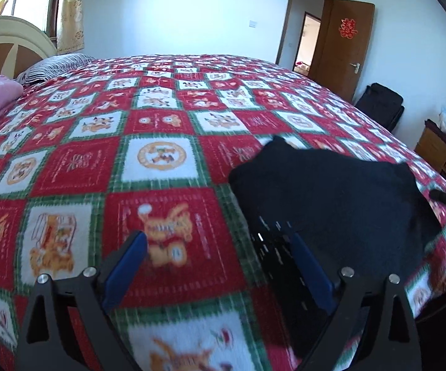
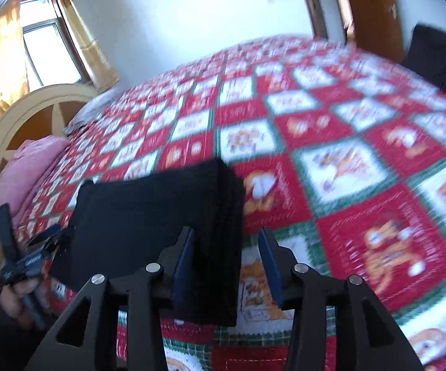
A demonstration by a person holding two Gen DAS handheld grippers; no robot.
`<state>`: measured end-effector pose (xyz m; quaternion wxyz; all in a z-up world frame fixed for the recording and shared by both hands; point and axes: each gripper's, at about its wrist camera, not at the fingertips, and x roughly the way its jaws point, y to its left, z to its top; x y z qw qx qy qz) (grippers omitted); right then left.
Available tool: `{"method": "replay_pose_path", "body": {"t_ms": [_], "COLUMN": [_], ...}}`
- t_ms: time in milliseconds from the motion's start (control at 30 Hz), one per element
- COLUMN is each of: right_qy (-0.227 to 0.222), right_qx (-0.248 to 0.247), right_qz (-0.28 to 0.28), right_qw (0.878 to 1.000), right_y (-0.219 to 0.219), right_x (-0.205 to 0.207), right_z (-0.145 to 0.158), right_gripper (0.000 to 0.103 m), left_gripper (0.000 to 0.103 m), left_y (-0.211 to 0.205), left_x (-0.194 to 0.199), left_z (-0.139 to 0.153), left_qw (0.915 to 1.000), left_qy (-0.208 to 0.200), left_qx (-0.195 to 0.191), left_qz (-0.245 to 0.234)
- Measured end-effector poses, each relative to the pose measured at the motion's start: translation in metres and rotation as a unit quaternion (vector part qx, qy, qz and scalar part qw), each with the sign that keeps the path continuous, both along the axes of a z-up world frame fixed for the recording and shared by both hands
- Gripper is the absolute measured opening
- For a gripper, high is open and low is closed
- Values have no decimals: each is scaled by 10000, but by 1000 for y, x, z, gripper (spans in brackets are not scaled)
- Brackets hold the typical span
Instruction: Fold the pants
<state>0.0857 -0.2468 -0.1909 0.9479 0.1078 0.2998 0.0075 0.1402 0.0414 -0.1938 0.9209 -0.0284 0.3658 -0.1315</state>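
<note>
Across the whole bed we see one fleecy blanket, checked in red and white squares with green borders and cartoon prints. On it lies one pair of black pants, folded into a thick, soft rectangle near the bed's near edge. Our left tongs stand wide apart over the blanket, gripping nothing, just beside the pants' edge. Our right tongs are parted too, the fold's corner between their blue pads, which do not press it.
</note>
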Motion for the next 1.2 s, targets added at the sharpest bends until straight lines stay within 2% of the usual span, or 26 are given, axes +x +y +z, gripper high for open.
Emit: {"method": "replay_pose_path", "body": {"t_ms": [67,133,200,267,367,500,633,733,867,1000,1200], "right_qy": [-211,-327,-141,145,805,712,434,332,464,801,743], "right_qx": [-122,-142,-83,-82,-273,-389,-177,98,83,-12,-52], "right_qz": [150,666,1185,1406,1296,1346,1730,1999,2099,2003,2027], "right_qw": [9996,9971,9928,9899,9879,9876,9838,9792,9766,9765,9764], "right_y": [14,41,64,78,86,93,115,138,165,174,172], "right_x": [-3,-3,3,11,30,33,47,60,87,110,109], "right_z": [10,14,7,-8,-35,-26,-2,5,-2,-26,-28], "right_gripper": [48,49,50,50,50,50,50,50,50,50,50], "left_gripper": [97,98,102,103,103,103,103,103,103,103,103], "left_y": [-6,-13,-13,-5,4,9,10,10,10,11,10], "left_x": [-9,-18,-25,-24,-23,-23,-23,-22,-22,-22,-21], "left_z": [-6,-13,-16,-16,-13,-14,-15,-15,-14,-14,-13], "left_qw": [9999,9993,9982,9992,9993,9996,9997,9998,9998,9998,9998], "left_qy": [45,-38,-251,-200,-202,-195,-167,-130,-91,-79,-43], "left_qx": [60,331,521,335,301,208,183,164,167,158,173], "left_qz": [-147,-177,-142,-90,-27,-51,-45,-45,-60,-60,-48]}}
